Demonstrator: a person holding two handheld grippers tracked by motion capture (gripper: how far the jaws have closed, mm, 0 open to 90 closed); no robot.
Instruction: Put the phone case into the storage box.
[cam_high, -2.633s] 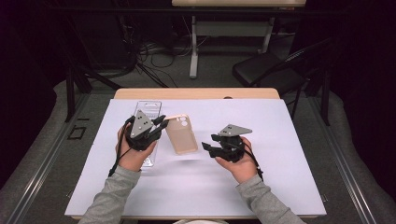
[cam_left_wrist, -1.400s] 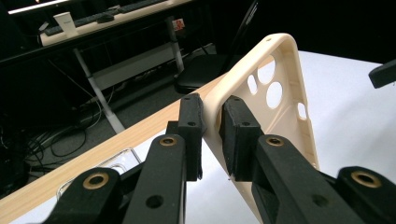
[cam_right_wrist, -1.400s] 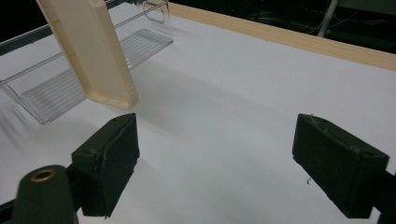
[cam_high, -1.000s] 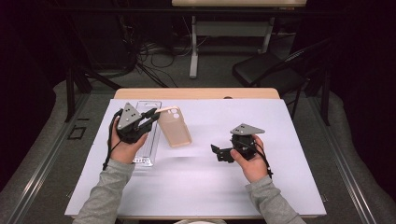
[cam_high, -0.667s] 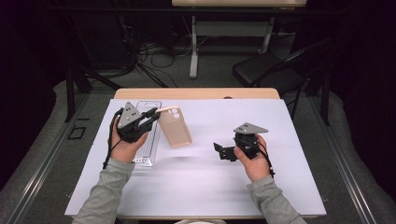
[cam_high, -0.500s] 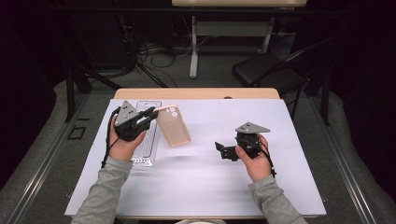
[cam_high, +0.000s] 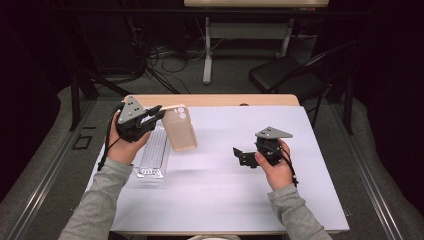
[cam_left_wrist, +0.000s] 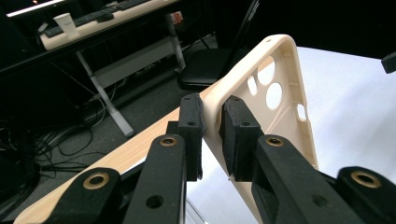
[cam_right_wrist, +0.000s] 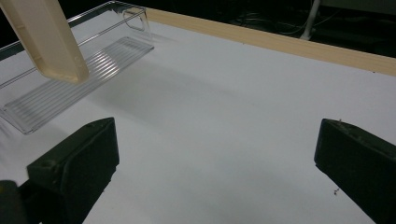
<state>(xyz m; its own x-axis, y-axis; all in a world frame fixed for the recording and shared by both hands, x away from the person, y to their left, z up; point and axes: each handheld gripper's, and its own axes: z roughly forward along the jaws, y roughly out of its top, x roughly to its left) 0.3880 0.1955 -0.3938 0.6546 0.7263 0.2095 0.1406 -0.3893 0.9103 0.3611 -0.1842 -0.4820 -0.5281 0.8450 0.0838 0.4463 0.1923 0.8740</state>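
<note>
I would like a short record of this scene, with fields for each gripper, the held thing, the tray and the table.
left gripper: shut on the rim of the beige soft phone case
beige soft phone case: lifted off the table, camera holes at its far end
right gripper: open, nothing between its jaws, above the table
clear ribbed plastic tray: empty, on the table's left side
white-covered table: wooden edge along the far side

beige phone case (cam_high: 181, 127), clear ribbed tray (cam_high: 152, 152), white table (cam_high: 215, 165)
</note>
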